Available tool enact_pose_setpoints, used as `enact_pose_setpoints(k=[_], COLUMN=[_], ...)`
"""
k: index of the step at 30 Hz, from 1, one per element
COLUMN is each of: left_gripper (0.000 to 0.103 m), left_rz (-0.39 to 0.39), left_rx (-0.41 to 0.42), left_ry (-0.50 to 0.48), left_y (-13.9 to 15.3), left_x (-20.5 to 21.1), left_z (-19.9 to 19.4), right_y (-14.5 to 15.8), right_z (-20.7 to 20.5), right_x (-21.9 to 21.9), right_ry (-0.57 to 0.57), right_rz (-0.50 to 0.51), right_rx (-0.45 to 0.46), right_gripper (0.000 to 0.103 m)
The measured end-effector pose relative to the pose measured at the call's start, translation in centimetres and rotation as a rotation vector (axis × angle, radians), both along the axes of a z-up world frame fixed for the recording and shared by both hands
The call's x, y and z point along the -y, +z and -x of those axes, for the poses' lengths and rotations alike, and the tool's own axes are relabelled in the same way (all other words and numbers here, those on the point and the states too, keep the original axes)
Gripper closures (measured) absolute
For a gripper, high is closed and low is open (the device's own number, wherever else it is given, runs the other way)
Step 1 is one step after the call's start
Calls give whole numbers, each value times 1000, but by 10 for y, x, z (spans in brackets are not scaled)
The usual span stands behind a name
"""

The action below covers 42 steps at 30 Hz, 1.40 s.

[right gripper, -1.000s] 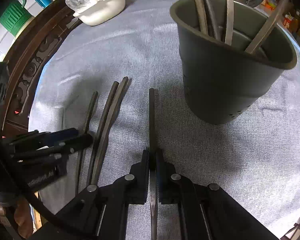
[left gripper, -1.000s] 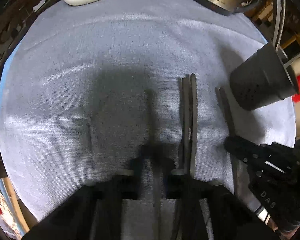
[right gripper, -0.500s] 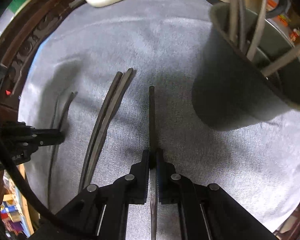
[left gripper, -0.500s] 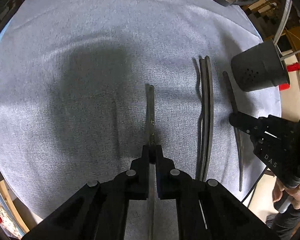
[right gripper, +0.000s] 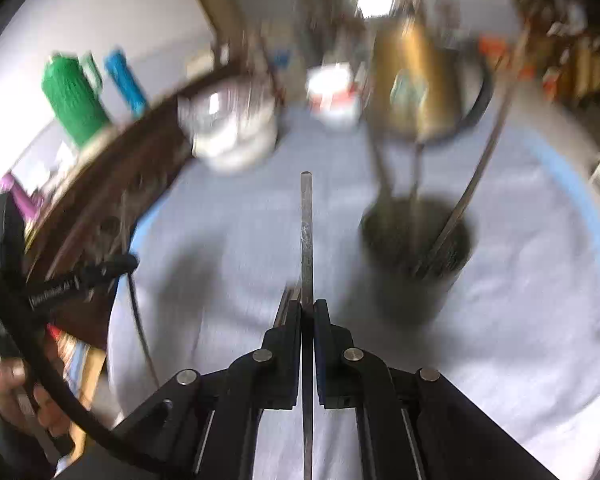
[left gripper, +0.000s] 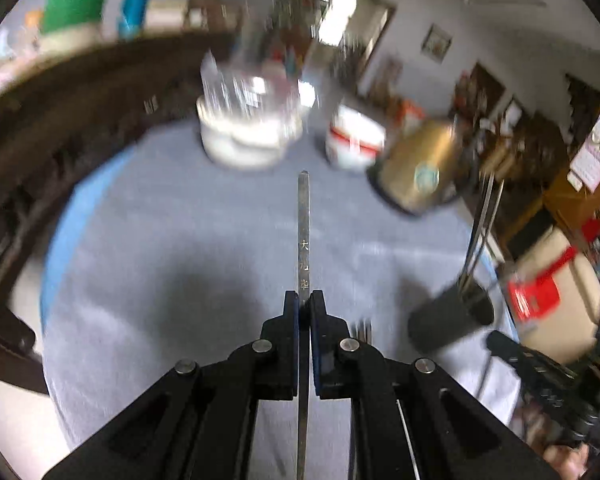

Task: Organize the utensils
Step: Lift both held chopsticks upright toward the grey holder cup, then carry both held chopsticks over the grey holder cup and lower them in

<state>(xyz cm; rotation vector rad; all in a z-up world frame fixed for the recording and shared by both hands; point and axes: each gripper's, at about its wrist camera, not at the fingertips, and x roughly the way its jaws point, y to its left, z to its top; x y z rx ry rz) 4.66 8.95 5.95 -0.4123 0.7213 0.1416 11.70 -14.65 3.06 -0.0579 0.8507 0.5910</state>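
My left gripper [left gripper: 304, 300] is shut on a thin flat metal utensil [left gripper: 303, 216] with engraved characters, held off the grey cloth [left gripper: 180, 240] and pointing toward the back of the table. My right gripper [right gripper: 307, 306] is shut on a similar thin metal utensil [right gripper: 306, 216], also lifted. The dark utensil holder [right gripper: 416, 264] stands just right of it with several long utensils inside. From the left wrist the holder [left gripper: 448, 324] is at lower right, with the right gripper [left gripper: 496, 340] beside it. Two more utensils [right gripper: 286, 300] lie on the cloth, partly hidden behind my right fingers.
At the back of the table stand a white pot with a plastic bag [left gripper: 244, 140], a red-and-white bowl [left gripper: 354, 140] and a gold kettle [left gripper: 420, 168]. A dark carved wooden rim [left gripper: 60, 120] curves along the left. A hand [right gripper: 16, 392] holds the left gripper.
Both grippers have risen off the cloth with their utensils and tilted upward, so the back of the table and the room now show. The holder looks farther below.
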Motion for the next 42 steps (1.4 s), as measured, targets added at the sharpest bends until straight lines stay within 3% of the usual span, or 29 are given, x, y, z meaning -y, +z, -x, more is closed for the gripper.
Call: enact_pose_setpoints(k=[4, 6, 11, 13, 18, 42], left_gripper=[97, 97, 97, 97, 97, 97], left_rz=[-110, -127, -239, -247, -255, -188], left_rx=[139, 163, 239, 249, 271, 262], left_ry=[44, 55, 100, 94, 77, 43], left_y=[3, -7, -24, -23, -19, -16], left_x=[10, 9, 18, 20, 27, 36], left_z=[21, 30, 34, 41, 57, 104], right_y=[12, 6, -15, -12, -5, 1], right_z=[14, 19, 40, 51, 74, 130], right_x=[18, 27, 38, 41, 41, 82], right_ry=[-95, -140, -174, -171, -143, -144], right_rz=[-58, -74, -43, -37, -37, -80], right_rx=[179, 244, 327, 368, 412, 384], right_gripper=[97, 97, 97, 96, 96, 97])
